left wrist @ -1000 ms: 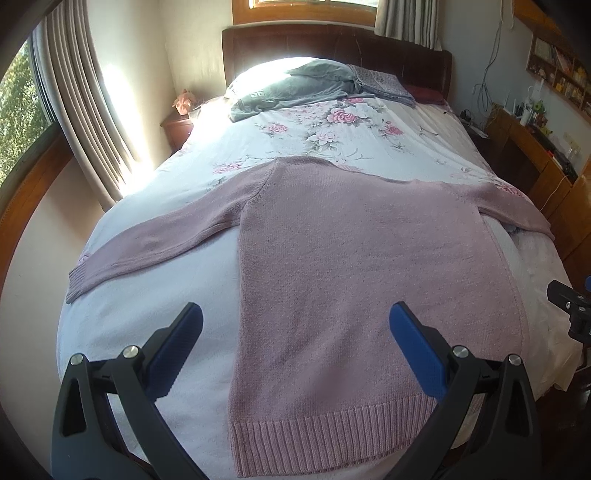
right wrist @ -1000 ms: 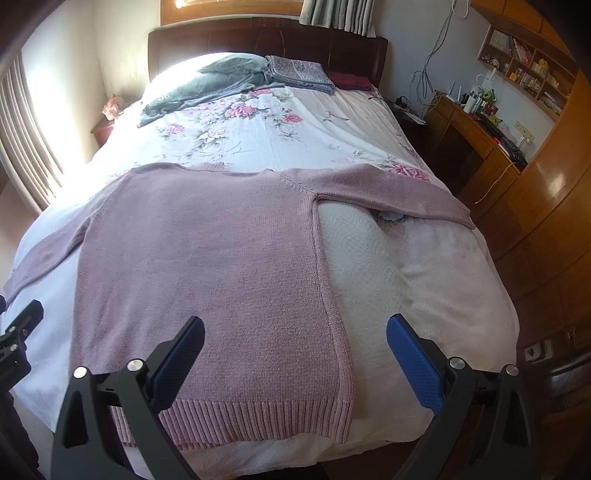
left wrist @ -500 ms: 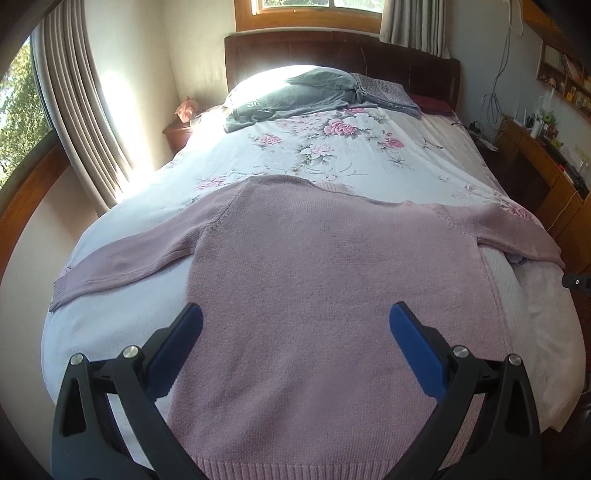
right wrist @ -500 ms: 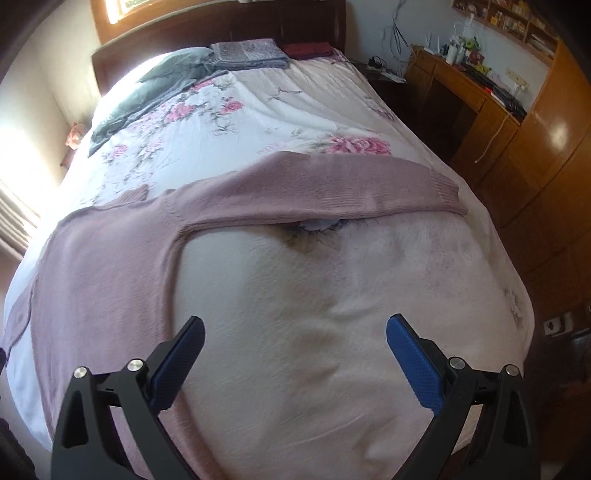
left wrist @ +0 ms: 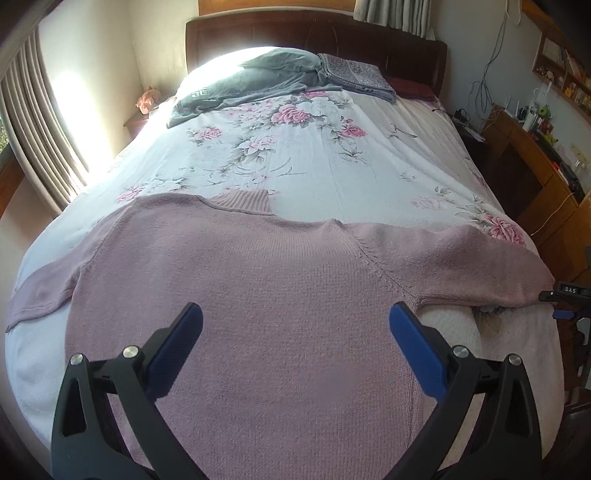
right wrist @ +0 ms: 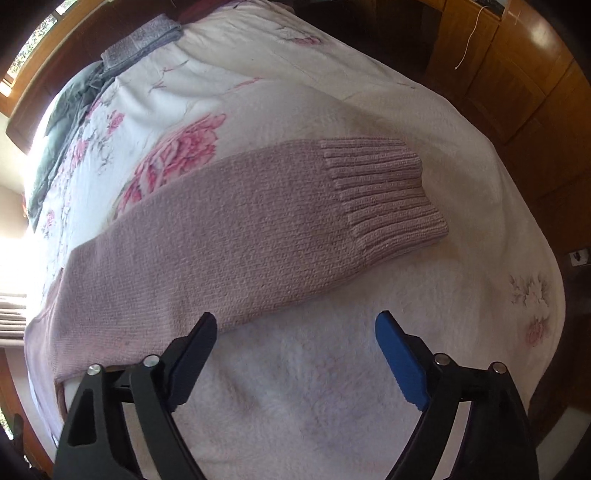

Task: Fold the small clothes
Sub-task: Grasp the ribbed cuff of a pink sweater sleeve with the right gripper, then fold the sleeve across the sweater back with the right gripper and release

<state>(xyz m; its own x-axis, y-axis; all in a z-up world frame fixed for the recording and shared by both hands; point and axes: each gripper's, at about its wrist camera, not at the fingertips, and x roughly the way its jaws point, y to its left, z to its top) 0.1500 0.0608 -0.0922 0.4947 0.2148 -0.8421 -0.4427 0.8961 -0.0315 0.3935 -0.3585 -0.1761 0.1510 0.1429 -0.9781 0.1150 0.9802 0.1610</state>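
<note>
A pink knitted sweater [left wrist: 280,295] lies flat on the bed, collar toward the headboard, both sleeves spread sideways. My left gripper [left wrist: 295,325] hovers open above the sweater's body, with nothing between its blue pads. In the right wrist view the sweater's right sleeve [right wrist: 229,236] runs across the frame and ends in a ribbed cuff [right wrist: 384,192]. My right gripper [right wrist: 295,332] is open just short of that sleeve, over bare bedcover, holding nothing. The tip of the right gripper shows at the right edge of the left wrist view, beside the cuff. The sweater's hem is out of view.
The bed has a white floral cover [left wrist: 295,155], with grey folded clothes [left wrist: 255,77] and a patterned fabric [left wrist: 354,74] by the dark headboard [left wrist: 314,33]. Curtains [left wrist: 40,140] hang on the left. A wooden desk and cabinets [left wrist: 535,155] stand close on the right.
Both grippers moved forward over the bed. The left went up the sweater's body toward the collar. The right swung right and closer to the right sleeve and cuff. Both stayed open.
</note>
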